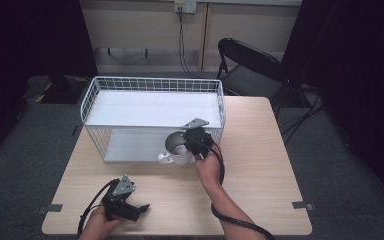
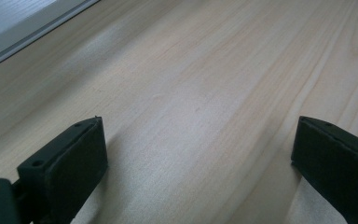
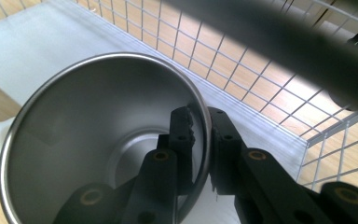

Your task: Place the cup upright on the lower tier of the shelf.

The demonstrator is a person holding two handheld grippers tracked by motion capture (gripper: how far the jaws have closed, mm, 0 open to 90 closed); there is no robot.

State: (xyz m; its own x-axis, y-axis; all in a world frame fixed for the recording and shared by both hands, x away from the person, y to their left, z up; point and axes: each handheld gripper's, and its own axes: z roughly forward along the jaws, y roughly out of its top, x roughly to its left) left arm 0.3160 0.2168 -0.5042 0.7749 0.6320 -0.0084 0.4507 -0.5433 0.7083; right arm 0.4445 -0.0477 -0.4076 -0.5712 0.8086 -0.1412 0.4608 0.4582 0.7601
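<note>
On the wooden table (image 1: 260,165), right tool (image 3: 200,122) pinches the mug (image 3: 98,140) rim; left tool (image 2: 196,154) gapes wide

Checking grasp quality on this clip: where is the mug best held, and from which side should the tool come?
By the rim wall, from above. The mug stands upright at the wire rack's lower shelf with its mouth open, so one jaw goes inside and one outside, as the right tool now pinches it. Its white handle points toward the person, probably a harder hold for flat jaws.

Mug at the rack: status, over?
Right gripper shut on mug rim, at wire rack's lower shelf opening. Left gripper open, idle on table. Nothing blocking.
</note>
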